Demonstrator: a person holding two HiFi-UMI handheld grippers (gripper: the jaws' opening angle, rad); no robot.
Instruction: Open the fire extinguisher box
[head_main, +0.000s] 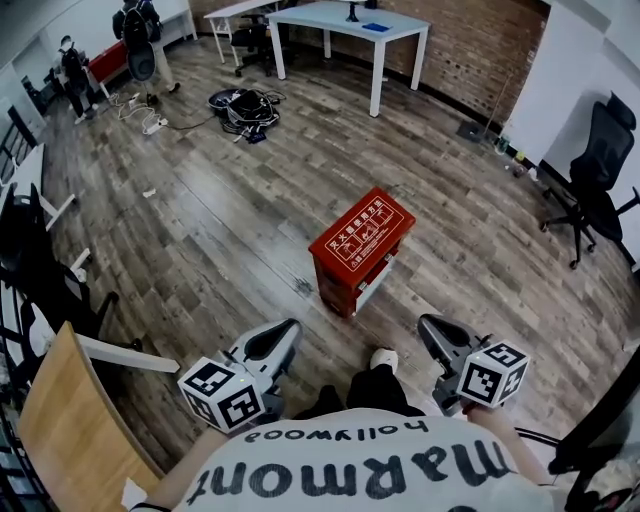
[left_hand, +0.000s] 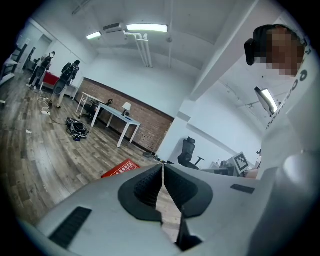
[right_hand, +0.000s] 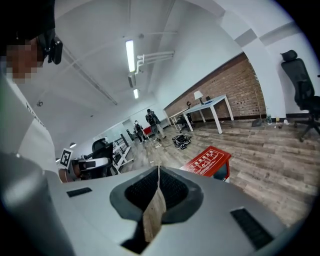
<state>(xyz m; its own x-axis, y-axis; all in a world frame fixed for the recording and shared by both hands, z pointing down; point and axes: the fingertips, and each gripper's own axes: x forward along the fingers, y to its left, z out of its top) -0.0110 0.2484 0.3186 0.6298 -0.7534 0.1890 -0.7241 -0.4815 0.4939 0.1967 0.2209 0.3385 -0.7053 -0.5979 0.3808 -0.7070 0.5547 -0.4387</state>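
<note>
Head view, with both gripper views. The box (head_main: 360, 248), red with white print on its lid, stood closed on the plank floor (head_main: 200, 230) at the centre of the frame. It lay well apart from both tools and from the shoe (head_main: 383, 357) below it. The left gripper (head_main: 285, 332) hung at lower left and the right gripper (head_main: 432, 326) at lower right, both aimed towards the box. In each gripper view the two jaws were pressed together with nothing between them, and the box showed only as a red slab beyond the tips.

Probable hazards:
- With the jaws closed, neither tool could take a lid edge or latch. Arriving that way would likely mean a push rather than a grip.
- The box stood free on smooth boards. A one-sided pull on the lid could slide or tip it unless the other gripper steadied the body.
- The hinge side and any catch could not be made out, so a lift on the wrong edge would strain the lid without opening it.
- The front panel at the lower right face looked glazed, and a hard tip contact there might crack it.
</note>
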